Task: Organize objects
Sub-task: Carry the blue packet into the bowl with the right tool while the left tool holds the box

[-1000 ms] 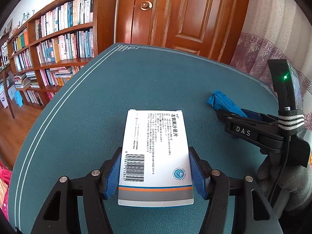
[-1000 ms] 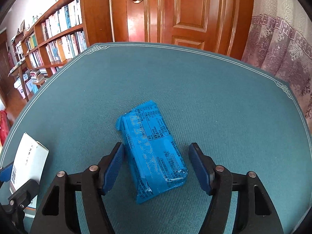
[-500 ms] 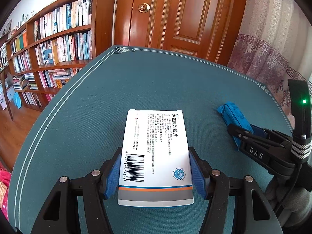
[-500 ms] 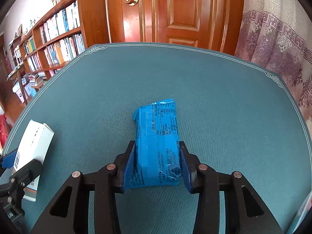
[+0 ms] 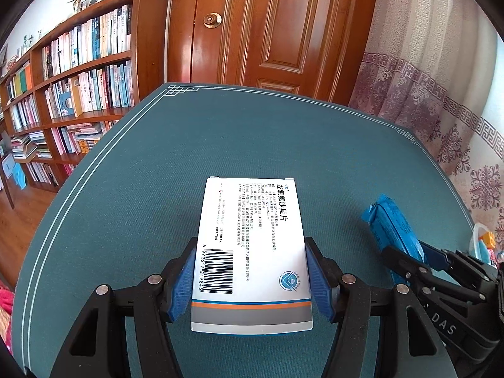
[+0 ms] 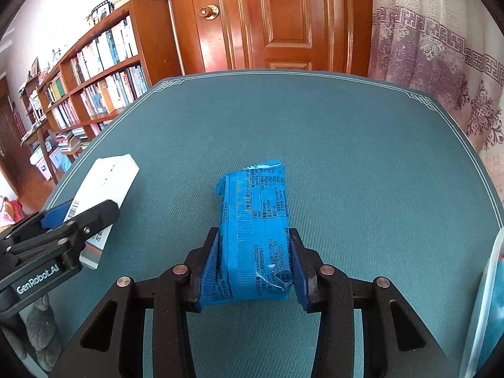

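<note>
My left gripper (image 5: 250, 278) is shut on a white medicine box (image 5: 252, 245) with a barcode and an orange and grey stripe, held above the teal table (image 5: 220, 145). My right gripper (image 6: 253, 267) is shut on a blue snack packet (image 6: 255, 230) and holds it lifted over the table. In the left wrist view the packet (image 5: 389, 228) and the right gripper (image 5: 412, 263) show at the right. In the right wrist view the box (image 6: 107, 189) and the left gripper (image 6: 78, 217) show at the left.
The teal table (image 6: 346, 157) has a white line border. A wooden bookshelf (image 5: 78, 88) stands at the left and a wooden door (image 5: 267, 31) behind. A patterned curtain (image 5: 441, 94) hangs at the right. A clear bin rim (image 6: 486, 299) sits at the table's right edge.
My right gripper closed on the blue packet and lifted it. Both grippers rose and tilted up, each carrying its object.
</note>
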Demonstrator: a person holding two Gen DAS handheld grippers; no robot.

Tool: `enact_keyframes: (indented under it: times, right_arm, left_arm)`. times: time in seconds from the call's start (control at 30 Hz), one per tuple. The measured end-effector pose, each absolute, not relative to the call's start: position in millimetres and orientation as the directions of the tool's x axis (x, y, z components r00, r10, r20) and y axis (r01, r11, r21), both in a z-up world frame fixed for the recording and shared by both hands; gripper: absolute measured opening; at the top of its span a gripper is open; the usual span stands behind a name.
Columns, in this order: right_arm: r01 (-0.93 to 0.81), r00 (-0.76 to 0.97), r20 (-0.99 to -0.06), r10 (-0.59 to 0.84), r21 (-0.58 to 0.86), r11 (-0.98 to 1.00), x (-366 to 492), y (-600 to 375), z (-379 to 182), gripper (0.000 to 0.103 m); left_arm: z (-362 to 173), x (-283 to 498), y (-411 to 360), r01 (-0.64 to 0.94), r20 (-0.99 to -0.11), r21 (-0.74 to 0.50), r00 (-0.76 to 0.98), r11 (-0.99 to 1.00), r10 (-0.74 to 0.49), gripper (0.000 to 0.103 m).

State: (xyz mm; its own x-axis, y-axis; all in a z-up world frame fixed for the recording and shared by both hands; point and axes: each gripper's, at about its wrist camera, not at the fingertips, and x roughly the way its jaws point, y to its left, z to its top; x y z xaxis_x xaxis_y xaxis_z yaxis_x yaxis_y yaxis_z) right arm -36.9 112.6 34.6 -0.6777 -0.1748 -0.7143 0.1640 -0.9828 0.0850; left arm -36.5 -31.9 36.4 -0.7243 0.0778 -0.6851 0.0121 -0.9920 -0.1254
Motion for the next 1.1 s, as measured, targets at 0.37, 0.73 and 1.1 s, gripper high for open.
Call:
enact_keyframes:
  times: [0.37,0.73,1.1]
  right_arm:
    - [0.082,-0.693,-0.704,-0.153,0.134,-0.988,19.3,146.3,39.0,0.043]
    - [-0.004,-0.736,-0.669,-0.105,0.159,-0.987,63.3,190.9,58.2,0.043]
    - [-0.135,-0.770,-0.638,0.017,0.137,-0.981,91.0,252.0,77.2,0.043]
  left_arm:
    - [35.0,-29.9,-14.1,-0.054,-0.683,-0.108,-0.721,-0.993,0.113,0.066]
    - [30.7,-25.0,1.2,-0.103,-0.693,-0.085,-0.708,-0.991,0.133,0.066]
    - [39.1,-13.8,16.0,-0.152,-0.691,-0.093,-0.702,-0.984,0.174,0.066]
